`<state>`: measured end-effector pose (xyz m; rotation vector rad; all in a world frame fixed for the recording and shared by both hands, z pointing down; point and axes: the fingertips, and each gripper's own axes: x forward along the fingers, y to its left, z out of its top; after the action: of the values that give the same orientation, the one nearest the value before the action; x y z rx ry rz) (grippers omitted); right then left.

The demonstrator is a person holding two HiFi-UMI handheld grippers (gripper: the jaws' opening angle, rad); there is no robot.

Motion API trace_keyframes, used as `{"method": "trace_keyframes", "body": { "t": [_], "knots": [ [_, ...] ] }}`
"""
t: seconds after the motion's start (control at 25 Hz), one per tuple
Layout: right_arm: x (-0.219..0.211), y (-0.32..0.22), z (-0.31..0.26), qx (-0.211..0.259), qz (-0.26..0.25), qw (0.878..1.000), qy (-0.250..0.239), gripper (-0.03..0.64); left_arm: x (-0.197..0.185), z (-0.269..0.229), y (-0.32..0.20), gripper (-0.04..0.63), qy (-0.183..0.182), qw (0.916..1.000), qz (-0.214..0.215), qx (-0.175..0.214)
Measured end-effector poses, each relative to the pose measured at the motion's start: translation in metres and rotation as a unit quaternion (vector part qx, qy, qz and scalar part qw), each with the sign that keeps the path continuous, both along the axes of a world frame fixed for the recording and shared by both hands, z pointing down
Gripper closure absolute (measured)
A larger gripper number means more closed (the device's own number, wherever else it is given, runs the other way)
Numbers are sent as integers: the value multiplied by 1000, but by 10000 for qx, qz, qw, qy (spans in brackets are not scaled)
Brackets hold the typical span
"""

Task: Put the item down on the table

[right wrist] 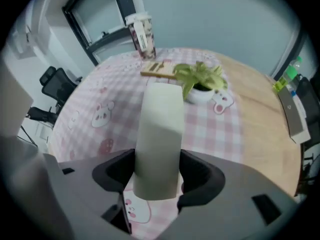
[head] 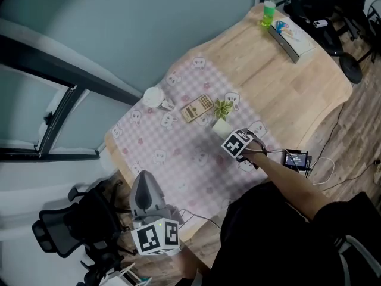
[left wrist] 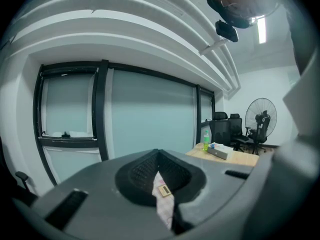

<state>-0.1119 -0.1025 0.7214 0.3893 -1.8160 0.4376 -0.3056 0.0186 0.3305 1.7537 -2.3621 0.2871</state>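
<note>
A pale off-white item [right wrist: 160, 134] with a smooth rounded face stands between the jaws of my right gripper [right wrist: 157, 176], which is shut on its sides. In the head view the item [head: 221, 127] is just over the pink checked cloth [head: 178, 154], right beside a small potted plant [head: 223, 108]; whether it touches the cloth I cannot tell. My right gripper [head: 229, 134] comes in from the table's near edge. My left gripper [head: 141, 180] hangs off the table's near-left corner, shut and holding nothing [left wrist: 162, 194].
On the cloth lie a tan calculator [head: 197, 108] and a white cup [head: 153, 96]. A green bottle [head: 268, 11] and a tissue box [head: 292, 37] stand at the far end of the wooden table [head: 297, 88]. A small device [head: 296, 158] sits by the near edge. An office chair [head: 65, 225] stands lower left.
</note>
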Motion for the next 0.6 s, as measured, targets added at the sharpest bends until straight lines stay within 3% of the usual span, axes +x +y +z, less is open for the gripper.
{"method": "trace_keyframes", "body": {
  "t": [0.08,0.28,0.6],
  "knots": [
    [9,5,18,15,-98,9991,408,319,3,1,0,597,5,10000,30,-31],
    [10,4,23,-123,-208,9962,834,319,9,5,-3,597,16,9999,97,-62],
    [10,5,23,-109,-192,9965,801,319,12,2,-7,597,-9,9999,155,-53]
  ]
}}
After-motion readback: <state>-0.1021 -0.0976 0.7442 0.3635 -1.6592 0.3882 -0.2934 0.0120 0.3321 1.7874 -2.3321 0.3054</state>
